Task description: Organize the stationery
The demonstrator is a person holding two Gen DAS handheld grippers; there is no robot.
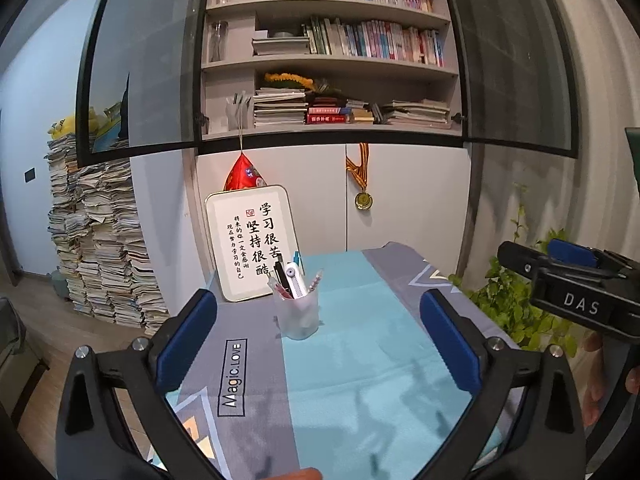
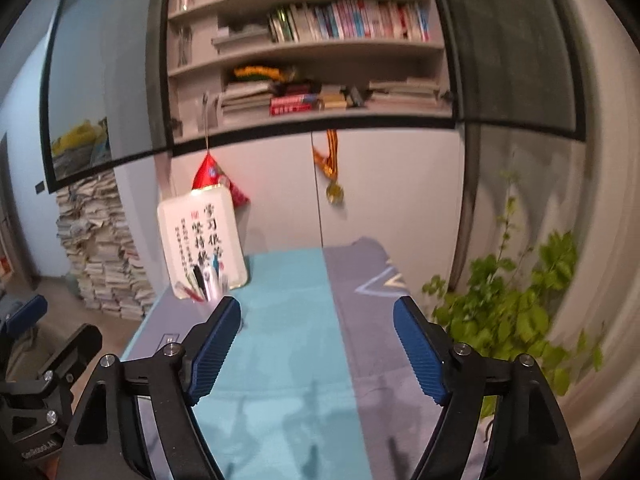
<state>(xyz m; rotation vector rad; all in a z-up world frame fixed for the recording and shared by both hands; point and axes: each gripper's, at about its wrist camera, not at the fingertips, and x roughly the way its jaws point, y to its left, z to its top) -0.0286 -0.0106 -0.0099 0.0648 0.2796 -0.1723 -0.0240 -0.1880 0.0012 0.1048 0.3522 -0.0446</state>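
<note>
Though the right wrist view is blurred and the right gripper (image 2: 318, 320) hides the cup's body, the frosted pen cup (image 1: 298, 316) reads clearly ahead of the left gripper (image 1: 320, 316), between its fingers but beyond them, pens (image 1: 294, 282) upright inside. Both grippers gape wide, holding nothing, above the tablecloth (image 1: 360, 360).

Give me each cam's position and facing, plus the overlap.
Left wrist: on the left tongs, facing the pen cup on the table and the bookcase; own open fingers, right tongs at right edge.
Right wrist: on the right tongs, facing the table right of the cup, plant at right; own open fingers, left tongs at left edge.
Shared: cup, framed sign, medal, bookcase.
</note>
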